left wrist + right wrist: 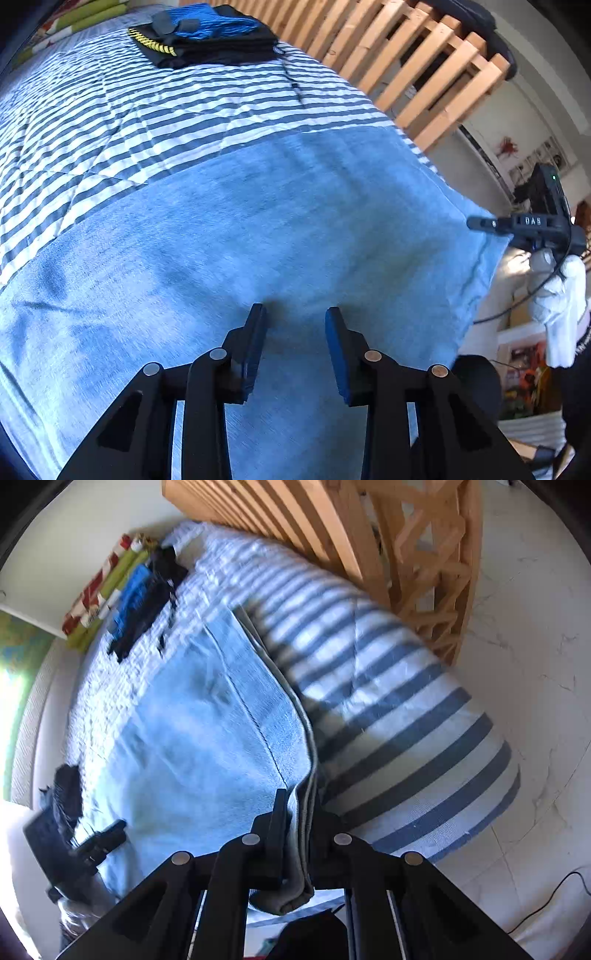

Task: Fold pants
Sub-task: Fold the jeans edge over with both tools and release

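- The light blue denim pants [258,229] are lying spread across the bed, on top of a quilted bedspread with blue and white stripes [110,122]. Looks like they're already doubled over, since the right wrist view shows a few layers stacked at the edge.
- The right gripper [299,834] is clamped down on that stacked edge at the side of the bed, with a thick bunch of denim squeezed between its jaws.
- The left gripper [295,347] is partly open and holding nothing. It just hovers over the flat middle of the pants, with bare fabric showing in the gap.
- My guess is we're mid-fold: one side is pinned and the other gripper needs a hold. Next move probably means the left gripper finding a matching edge or corner so both can carry the fabric over together, otherwise it'll drag crooked.
- At the far end of the bed there's a stack of dark folded clothes with a bright blue piece on top [210,33], well clear of the pants.
- Hard to tell: which end is the waistband, exactly how many layers are pinched, and where the pants end toward the camera, as the gripper bodies block that. Both views are a bit smeared.
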`<act>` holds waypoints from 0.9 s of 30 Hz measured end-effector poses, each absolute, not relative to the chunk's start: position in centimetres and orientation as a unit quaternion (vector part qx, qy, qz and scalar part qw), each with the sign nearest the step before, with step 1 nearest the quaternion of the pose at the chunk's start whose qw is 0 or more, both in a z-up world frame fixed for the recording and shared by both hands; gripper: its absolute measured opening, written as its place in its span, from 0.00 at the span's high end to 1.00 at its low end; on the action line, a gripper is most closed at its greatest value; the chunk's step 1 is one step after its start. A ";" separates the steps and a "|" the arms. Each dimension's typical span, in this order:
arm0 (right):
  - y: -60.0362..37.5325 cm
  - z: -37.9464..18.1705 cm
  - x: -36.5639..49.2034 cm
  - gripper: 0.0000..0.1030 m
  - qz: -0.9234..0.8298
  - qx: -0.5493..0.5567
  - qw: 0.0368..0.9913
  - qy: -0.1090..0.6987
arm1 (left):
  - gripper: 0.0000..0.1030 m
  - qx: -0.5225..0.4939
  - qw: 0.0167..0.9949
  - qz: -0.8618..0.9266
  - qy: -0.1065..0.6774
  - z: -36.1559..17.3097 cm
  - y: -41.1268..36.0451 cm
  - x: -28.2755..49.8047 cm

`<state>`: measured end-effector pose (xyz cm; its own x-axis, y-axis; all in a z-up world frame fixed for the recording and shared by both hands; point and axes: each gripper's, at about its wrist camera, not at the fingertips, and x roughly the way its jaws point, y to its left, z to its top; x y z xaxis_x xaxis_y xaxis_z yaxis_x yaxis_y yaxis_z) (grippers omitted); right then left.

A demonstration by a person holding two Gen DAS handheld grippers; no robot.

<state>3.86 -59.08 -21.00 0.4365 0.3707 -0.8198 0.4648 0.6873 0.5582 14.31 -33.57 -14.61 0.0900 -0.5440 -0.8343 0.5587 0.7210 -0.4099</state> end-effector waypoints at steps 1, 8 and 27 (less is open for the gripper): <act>-59.3 -20.3 3.6 0.92 -0.027 0.396 0.756 0.520 | 0.66 -0.015 0.735 -0.386 0.557 -14.0 -33.2 14.1; -57.0 -21.2 5.4 0.92 -0.069 0.334 0.747 0.571 | 0.66 0.005 0.712 -0.436 0.551 -12.7 -33.6 11.0; -39.6 0.3 6.8 0.93 0.102 0.299 0.847 0.428 | 0.60 -0.128 0.849 -0.249 0.449 -3.2 -1.5 4.4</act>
<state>6.83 -39.63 0.34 0.6132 0.4287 -0.6635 0.0834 0.8001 0.5940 4.37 -1.53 -3.20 0.4730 -0.5385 -0.6973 0.3079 0.8426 -0.4418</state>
